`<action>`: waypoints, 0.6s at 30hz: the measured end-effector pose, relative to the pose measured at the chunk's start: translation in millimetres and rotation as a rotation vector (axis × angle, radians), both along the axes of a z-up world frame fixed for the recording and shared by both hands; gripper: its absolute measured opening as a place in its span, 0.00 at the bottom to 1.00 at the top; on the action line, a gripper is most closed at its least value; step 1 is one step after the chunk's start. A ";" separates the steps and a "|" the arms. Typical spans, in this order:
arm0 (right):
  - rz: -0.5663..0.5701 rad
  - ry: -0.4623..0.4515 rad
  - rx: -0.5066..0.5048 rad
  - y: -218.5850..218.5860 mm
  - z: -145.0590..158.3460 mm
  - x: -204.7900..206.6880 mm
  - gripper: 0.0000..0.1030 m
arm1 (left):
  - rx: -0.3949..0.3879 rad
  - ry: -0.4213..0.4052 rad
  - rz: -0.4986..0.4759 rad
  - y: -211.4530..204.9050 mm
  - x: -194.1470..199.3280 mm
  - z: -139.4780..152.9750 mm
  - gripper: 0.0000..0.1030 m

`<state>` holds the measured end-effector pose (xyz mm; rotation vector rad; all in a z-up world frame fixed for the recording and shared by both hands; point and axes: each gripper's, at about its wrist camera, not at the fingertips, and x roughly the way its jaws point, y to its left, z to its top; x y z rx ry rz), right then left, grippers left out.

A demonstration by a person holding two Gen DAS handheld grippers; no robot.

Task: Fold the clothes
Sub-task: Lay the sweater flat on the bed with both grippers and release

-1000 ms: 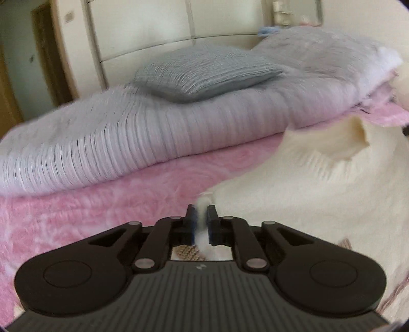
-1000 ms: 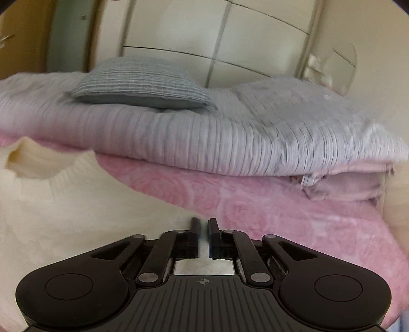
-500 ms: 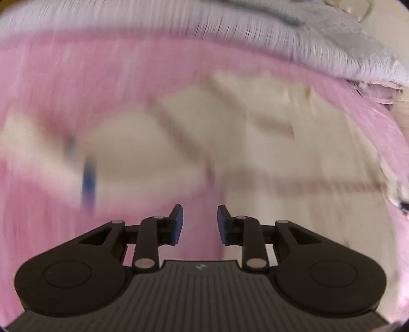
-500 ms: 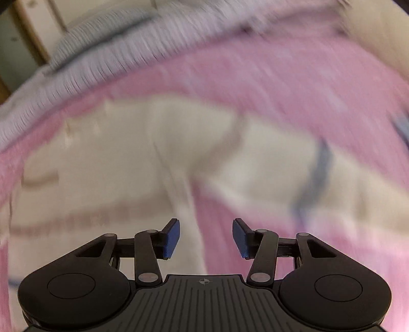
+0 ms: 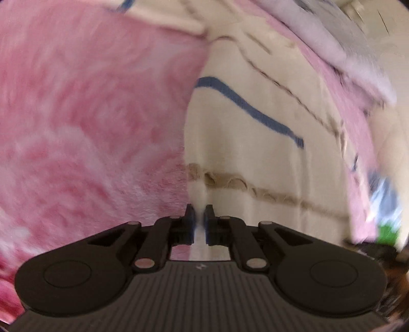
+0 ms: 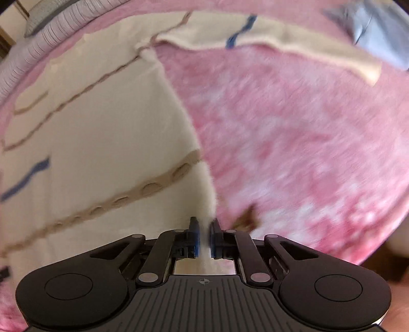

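**Both hems pinched for the fold**

A pink fleece blanket (image 5: 89,127) is covering the bed; the cream knit sweater (image 6: 102,127) is lying flat on it, sleeves spread; each steeply downward-pointing hand-held gripper, left (image 5: 199,217) and right (image 6: 203,229), is clamping a bottom side edge, probably to lift the hem.

You had a fluffy pink blanket (image 6: 294,127) spread across the bed under you, mottled pale and deep pink in soft daylight. Along the far edge lay a folded grey ribbed quilt (image 6: 38,43) with a grey pillow (image 6: 48,10) on top. A cream wall (image 5: 363,7) showed beyond, blurred.
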<state>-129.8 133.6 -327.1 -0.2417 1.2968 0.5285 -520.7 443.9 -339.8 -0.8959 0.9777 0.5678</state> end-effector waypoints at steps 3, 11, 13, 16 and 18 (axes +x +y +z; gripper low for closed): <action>0.040 0.015 -0.051 -2.0 -5.6 -4.9 0.12 | 0.046 0.084 0.008 -11.4 -9.2 -3.0 0.08; 0.243 -0.308 0.017 26.1 39.7 -33.6 0.33 | 0.259 0.043 0.051 -39.2 8.5 42.2 0.11; 0.288 -0.219 0.024 28.8 23.7 -38.1 0.33 | 0.226 0.074 0.042 -48.0 18.6 26.8 0.12; 0.335 -0.160 -0.078 18.4 -0.1 -55.5 0.33 | 0.158 0.201 0.036 -68.3 23.9 1.7 0.10; 0.359 -0.139 -0.104 8.2 4.6 -66.1 0.34 | 0.149 0.247 0.034 -87.8 20.7 2.8 0.10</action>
